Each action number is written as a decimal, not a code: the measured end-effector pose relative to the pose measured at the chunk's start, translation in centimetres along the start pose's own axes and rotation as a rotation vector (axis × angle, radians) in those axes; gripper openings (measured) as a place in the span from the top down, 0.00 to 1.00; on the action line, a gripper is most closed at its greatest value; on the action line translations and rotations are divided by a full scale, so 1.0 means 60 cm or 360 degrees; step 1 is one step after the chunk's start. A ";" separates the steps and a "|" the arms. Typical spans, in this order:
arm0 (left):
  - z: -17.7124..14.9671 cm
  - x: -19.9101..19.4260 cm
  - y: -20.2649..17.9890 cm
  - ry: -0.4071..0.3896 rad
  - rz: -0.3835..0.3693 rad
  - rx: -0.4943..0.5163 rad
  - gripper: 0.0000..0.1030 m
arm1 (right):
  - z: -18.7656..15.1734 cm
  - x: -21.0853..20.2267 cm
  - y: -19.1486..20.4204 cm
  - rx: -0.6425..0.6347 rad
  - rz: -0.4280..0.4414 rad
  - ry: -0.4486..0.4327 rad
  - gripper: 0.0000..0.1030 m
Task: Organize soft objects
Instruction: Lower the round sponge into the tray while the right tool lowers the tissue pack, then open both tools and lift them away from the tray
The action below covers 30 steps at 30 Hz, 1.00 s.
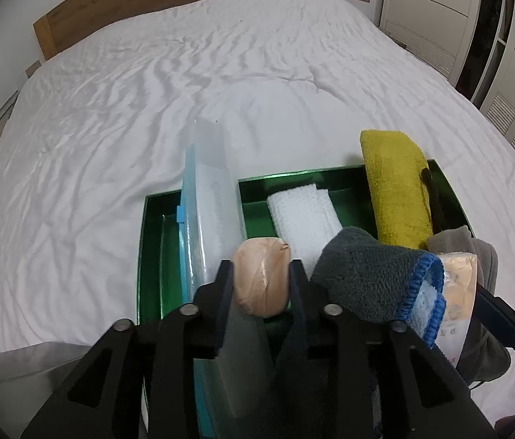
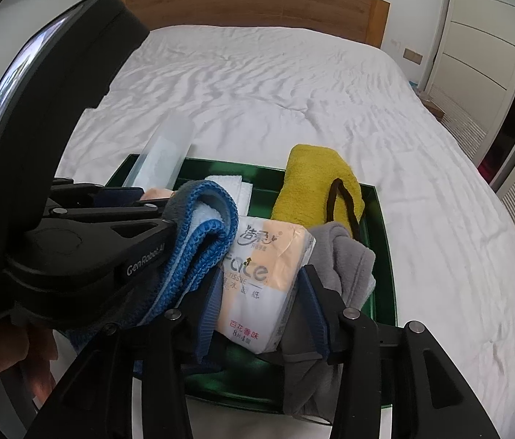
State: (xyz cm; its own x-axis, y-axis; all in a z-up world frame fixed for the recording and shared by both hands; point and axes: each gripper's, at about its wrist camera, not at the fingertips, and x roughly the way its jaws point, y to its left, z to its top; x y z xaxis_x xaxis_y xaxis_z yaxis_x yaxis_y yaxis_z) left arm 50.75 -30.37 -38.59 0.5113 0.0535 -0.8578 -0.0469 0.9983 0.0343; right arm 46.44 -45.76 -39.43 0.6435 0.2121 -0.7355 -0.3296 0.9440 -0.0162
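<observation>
My left gripper (image 1: 260, 269) is shut on a peach soft ball (image 1: 261, 278), both pads against its sides, over the green tray (image 1: 151, 241). My right gripper (image 2: 262, 276) is shut on a tissue pack (image 2: 257, 314), held above the tray's near right corner. A dark grey cloth with blue edging (image 1: 371, 274) lies between the two grippers and drapes over the left gripper's body (image 2: 74, 256). In the tray lie a white waffle cloth (image 1: 301, 212), a yellow towel (image 1: 396, 190) with a black loop and a grey fleece (image 2: 345, 256).
A clear zip bag (image 1: 210, 212) with a blue slider stands on edge in the tray's left compartment. The tray sits on a bed with a rumpled white sheet (image 1: 147, 109) and wooden headboard (image 2: 257, 3). A hand (image 2: 8, 358) holds the left gripper. Wardrobe doors (image 2: 477, 36) stand right.
</observation>
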 end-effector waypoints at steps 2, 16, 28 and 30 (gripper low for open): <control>0.002 -0.005 0.000 -0.0011 -0.0002 0.0003 0.68 | 0.000 -0.004 -0.001 -0.0007 0.0000 -0.0002 0.56; 0.024 -0.078 -0.003 -0.0141 -0.0021 0.0008 0.47 | -0.001 -0.102 0.010 -0.0038 -0.0046 -0.0128 0.28; 0.016 -0.169 -0.014 -0.0252 -0.0060 0.0009 0.38 | -0.024 -0.205 -0.006 0.0028 -0.0157 -0.0224 0.06; 0.009 -0.191 -0.022 -0.0268 -0.0075 0.0019 0.37 | -0.034 -0.224 -0.012 0.0048 -0.0193 -0.0227 0.02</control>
State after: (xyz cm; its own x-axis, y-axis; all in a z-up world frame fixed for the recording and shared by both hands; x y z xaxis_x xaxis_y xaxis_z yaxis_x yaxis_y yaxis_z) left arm 45.45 -32.28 -28.54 0.6492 0.0088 -0.7606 -0.0101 0.9999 0.0030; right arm 36.61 -49.77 -30.90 0.7692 0.1279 -0.6261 -0.2241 0.9715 -0.0768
